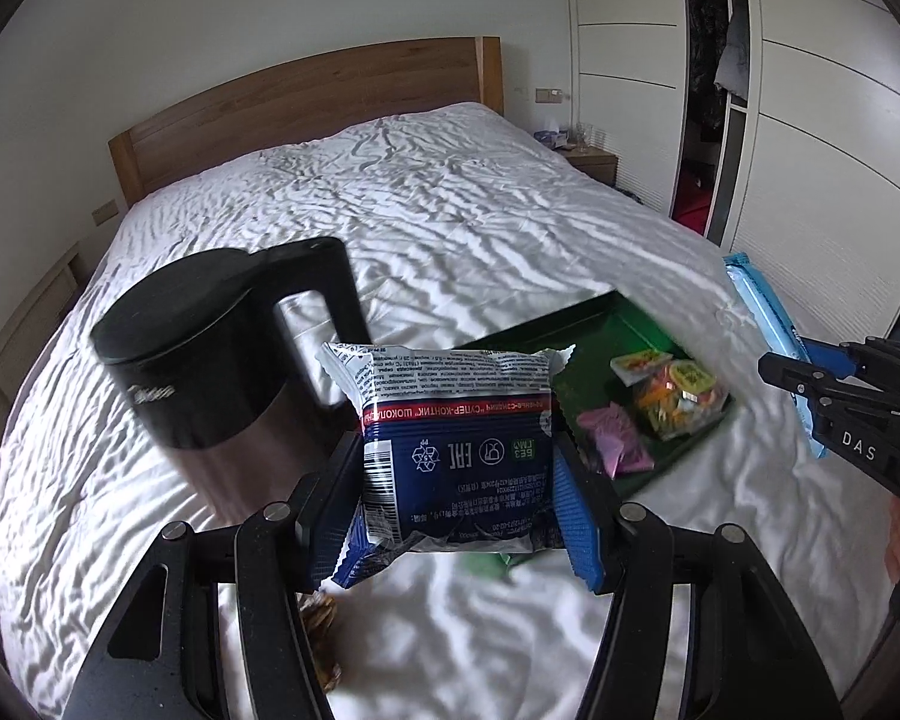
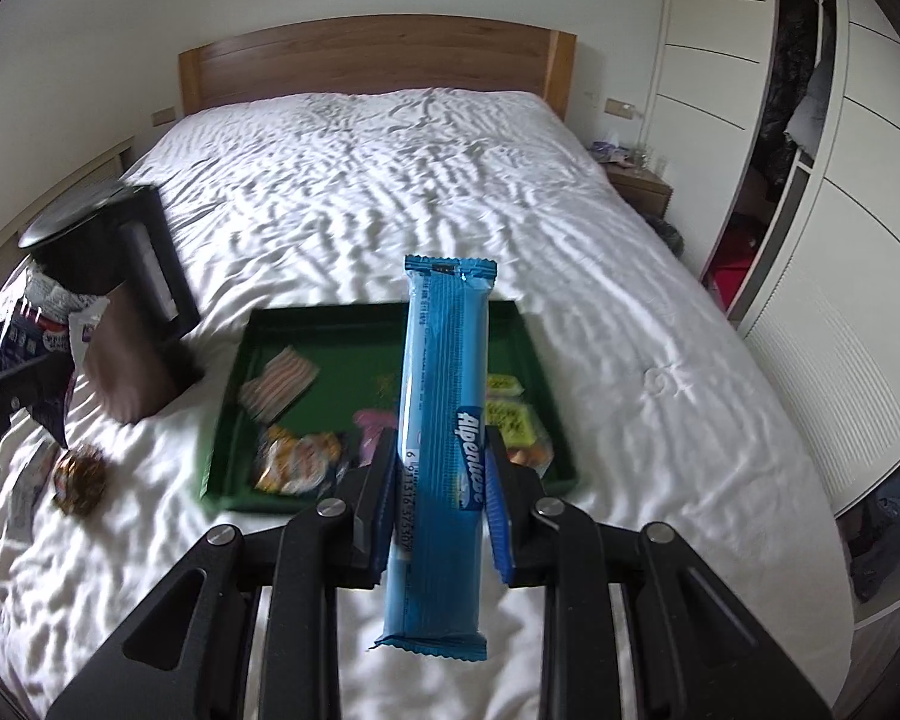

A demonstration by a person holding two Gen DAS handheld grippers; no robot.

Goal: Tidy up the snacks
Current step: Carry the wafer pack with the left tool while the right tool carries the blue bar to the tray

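My left gripper (image 1: 456,492) is shut on a blue and silver cookie pack (image 1: 450,450), held above the bed next to the kettle. My right gripper (image 2: 441,480) is shut on a long light-blue Alpenliebe candy pack (image 2: 441,432), held above the front edge of the green tray (image 2: 234,396). The tray lies on the bed and holds several small snack packets (image 2: 291,459). In the left wrist view the tray (image 1: 594,324) lies to the right, with the right gripper (image 1: 810,384) and its blue pack (image 1: 768,324) past it.
A black and steel kettle (image 1: 210,360) stands on the white bed (image 1: 420,210), left of the tray. A brown wrapped snack (image 2: 81,477) and a white packet (image 2: 24,498) lie on the bed at front left. A wooden headboard (image 2: 366,60), nightstand (image 2: 636,180) and wardrobe (image 2: 840,180) stand behind and right.
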